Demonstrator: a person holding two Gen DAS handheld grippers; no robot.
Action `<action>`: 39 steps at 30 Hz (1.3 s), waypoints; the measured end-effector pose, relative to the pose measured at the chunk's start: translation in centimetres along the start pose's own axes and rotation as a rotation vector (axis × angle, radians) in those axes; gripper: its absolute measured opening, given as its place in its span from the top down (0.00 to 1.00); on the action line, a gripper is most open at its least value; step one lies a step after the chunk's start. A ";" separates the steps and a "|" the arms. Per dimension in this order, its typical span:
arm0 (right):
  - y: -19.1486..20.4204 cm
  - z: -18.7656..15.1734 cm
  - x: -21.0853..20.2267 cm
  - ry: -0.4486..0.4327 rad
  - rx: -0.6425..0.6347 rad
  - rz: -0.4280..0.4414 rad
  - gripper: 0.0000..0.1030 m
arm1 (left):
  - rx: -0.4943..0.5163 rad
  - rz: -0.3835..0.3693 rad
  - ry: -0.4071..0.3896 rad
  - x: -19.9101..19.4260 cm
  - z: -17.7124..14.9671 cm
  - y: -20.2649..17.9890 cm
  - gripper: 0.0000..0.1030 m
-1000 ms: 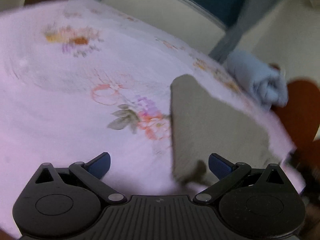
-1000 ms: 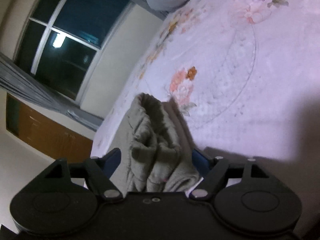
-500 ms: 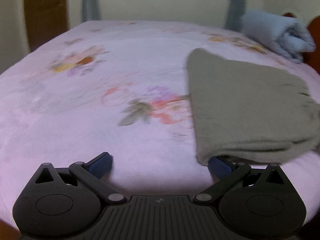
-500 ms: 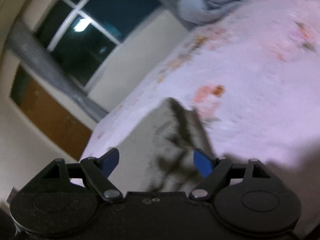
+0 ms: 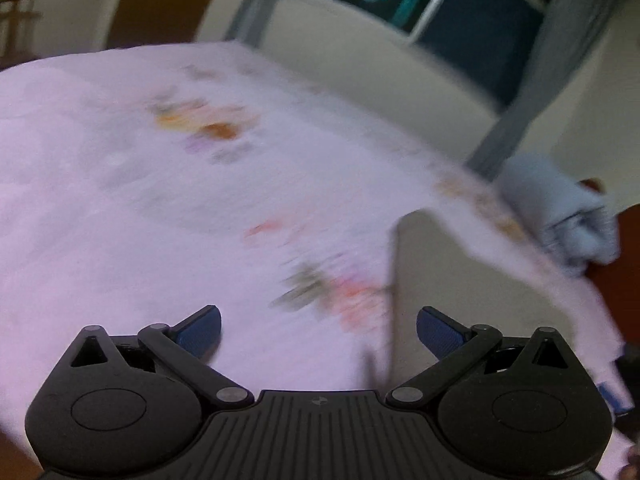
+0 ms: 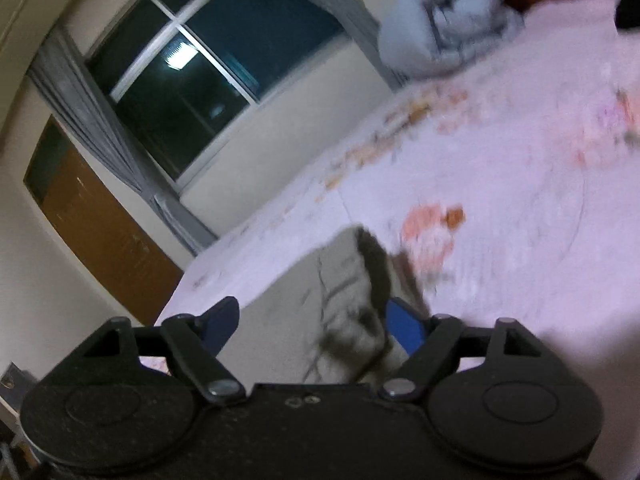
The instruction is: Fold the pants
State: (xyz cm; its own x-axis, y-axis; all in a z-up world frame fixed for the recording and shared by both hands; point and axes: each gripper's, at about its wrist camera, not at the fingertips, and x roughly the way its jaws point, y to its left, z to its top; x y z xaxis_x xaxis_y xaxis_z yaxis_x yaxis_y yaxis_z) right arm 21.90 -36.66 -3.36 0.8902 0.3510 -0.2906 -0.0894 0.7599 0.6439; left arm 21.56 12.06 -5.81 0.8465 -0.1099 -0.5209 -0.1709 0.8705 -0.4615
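Left gripper point(image 5: 318, 330) spread, empty, lower centre; right gripper point(image 6: 314, 326) just opening, spread, grey pants point(image 6: 320, 300) loose between jaws

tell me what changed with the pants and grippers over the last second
The right gripper has let go: its jaws have just been opening, and the bunched grey pants now lie flatter, loose between them. The left gripper stayed open and empty, its view tilting back and forth. The blue blanket and bed stayed put.

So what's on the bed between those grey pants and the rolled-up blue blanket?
Only bare flowered sheet. The left wrist view shows it between the pants and the blue blanket, though blurred.
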 end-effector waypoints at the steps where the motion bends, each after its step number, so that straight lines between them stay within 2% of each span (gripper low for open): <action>1: -0.6 0.6 0.4 0.008 0.035 0.014 0.22 | -0.014 -0.052 0.006 0.7 0.5 -0.4 0.00; 3: -2.1 1.9 0.8 0.012 0.100 0.026 0.22 | -0.022 -0.127 0.045 2.8 1.6 -1.2 0.00; 5: -3.2 3.2 1.5 0.038 0.119 0.026 0.22 | -0.010 -0.153 0.094 5.1 2.4 -2.2 0.00; 7: -3.4 4.2 2.0 0.048 0.074 -0.004 0.23 | 0.023 -0.111 0.103 6.5 2.7 -3.1 0.00; 9: -2.5 5.1 2.7 0.051 0.016 0.024 0.23 | 0.043 -0.088 0.089 7.2 2.8 -3.8 0.00; 11: -0.7 5.6 4.4 0.092 -0.056 0.030 0.26 | 0.070 -0.038 0.051 8.0 3.4 -4.5 0.00; 14: 3.1 5.4 7.5 0.171 -0.220 0.020 0.43 | 0.185 0.036 0.032 10.0 6.2 -7.0 0.00; 16: 5.8 4.8 9.4 0.211 -0.339 0.025 0.58 | 0.233 -0.002 0.046 11.6 8.4 -8.5 0.00; 19: 8.3 3.6 12.7 0.297 -0.493 -0.037 0.67 | 0.291 -0.063 0.161 15.4 9.6 -10.5 0.00; 21: 8.4 2.9 14.2 0.340 -0.550 -0.071 0.68 | 0.328 -0.057 0.180 17.5 9.2 -11.4 0.00; 23: 7.5 2.2 15.5 0.402 -0.591 -0.146 0.70 | 0.364 0.043 0.194 19.9 8.2 -11.2 0.00; 24: 6.8 2.1 15.8 0.412 -0.585 -0.155 0.73 | 0.346 0.068 0.216 20.9 7.8 -10.5 0.00; 25: 6.0 2.2 15.6 0.413 -0.561 -0.142 0.77 | 0.283 0.054 0.239 21.4 7.5 -9.5 0.00; 27: 5.1 3.4 14.0 0.364 -0.472 -0.077 0.79 | 0.214 0.022 0.195 20.1 7.8 -8.3 0.00; 28: 4.4 4.4 12.3 0.304 -0.403 -0.044 0.68 | 0.214 0.021 0.168 18.7 8.0 -8.0 0.00; 29: 3.6 5.0 10.7 0.262 -0.351 -0.043 0.61 | 0.212 -0.003 0.157 17.3 8.1 -7.7 0.00; 31: 0.8 6.2 8.5 0.251 -0.216 0.024 0.18 | 0.200 -0.097 0.141 14.4 7.9 -6.8 0.00; 32: -0.8 6.5 7.6 0.261 -0.141 0.050 0.14 | 0.201 -0.138 0.150 13.4 7.8 -6.4 0.00; 34: -3.6 6.3 6.3 0.292 -0.022 0.096 0.16 | 0.203 -0.206 0.192 12.2 7.1 -5.8 0.00; 36: -5.9 5.7 5.7 0.317 0.078 0.106 0.17 | 0.176 -0.258 0.217 11.6 6.3 -5.4 0.00; 39: -8.3 4.2 5.3 0.347 0.217 0.140 0.18 | 0.094 -0.275 0.284 12.4 5.1 -4.5 0.00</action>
State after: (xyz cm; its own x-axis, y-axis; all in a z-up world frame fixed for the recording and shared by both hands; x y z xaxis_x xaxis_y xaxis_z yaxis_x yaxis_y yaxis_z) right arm 29.20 -43.43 -7.30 0.6697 0.6337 -0.3872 -0.0696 0.5727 0.8168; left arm 35.43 9.21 -6.50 0.6790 -0.4614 -0.5710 0.1001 0.8287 -0.5507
